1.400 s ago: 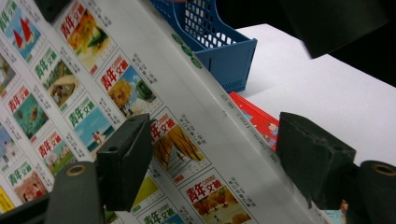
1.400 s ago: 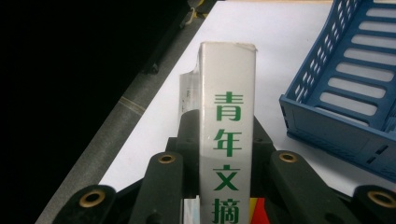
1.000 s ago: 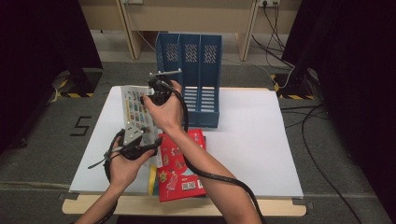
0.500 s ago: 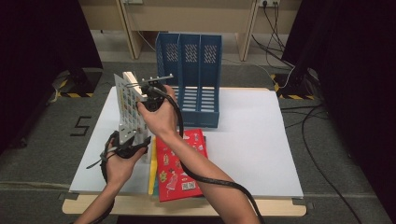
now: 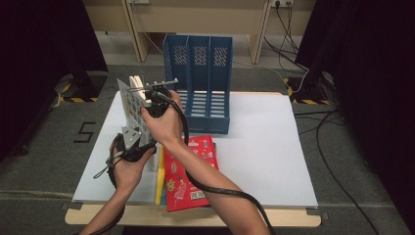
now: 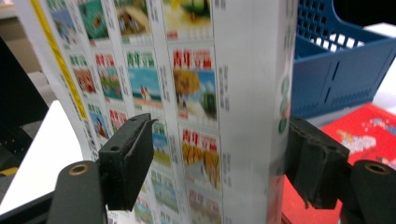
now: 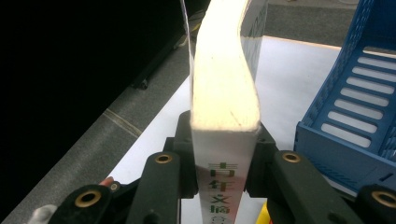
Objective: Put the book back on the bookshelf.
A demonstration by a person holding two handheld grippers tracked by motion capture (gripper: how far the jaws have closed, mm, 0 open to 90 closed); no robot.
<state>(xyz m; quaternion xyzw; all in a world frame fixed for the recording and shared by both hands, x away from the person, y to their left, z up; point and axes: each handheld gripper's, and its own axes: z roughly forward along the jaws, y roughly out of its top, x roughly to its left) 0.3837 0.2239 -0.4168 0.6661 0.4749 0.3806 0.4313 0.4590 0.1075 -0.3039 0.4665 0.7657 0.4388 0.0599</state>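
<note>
The thick white book, its cover gridded with small pictures, stands upright above the table's left part.

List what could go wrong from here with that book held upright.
1. The right gripper clamps only the spine edge of the book, and the pages above it bow sideways, so the book may sag or twist out.
2. The left gripper has its jaws standing apart on either side of the cover, so it may give little support.
3. The blue file rack stands close by; swinging the book could knock its wall.
</note>
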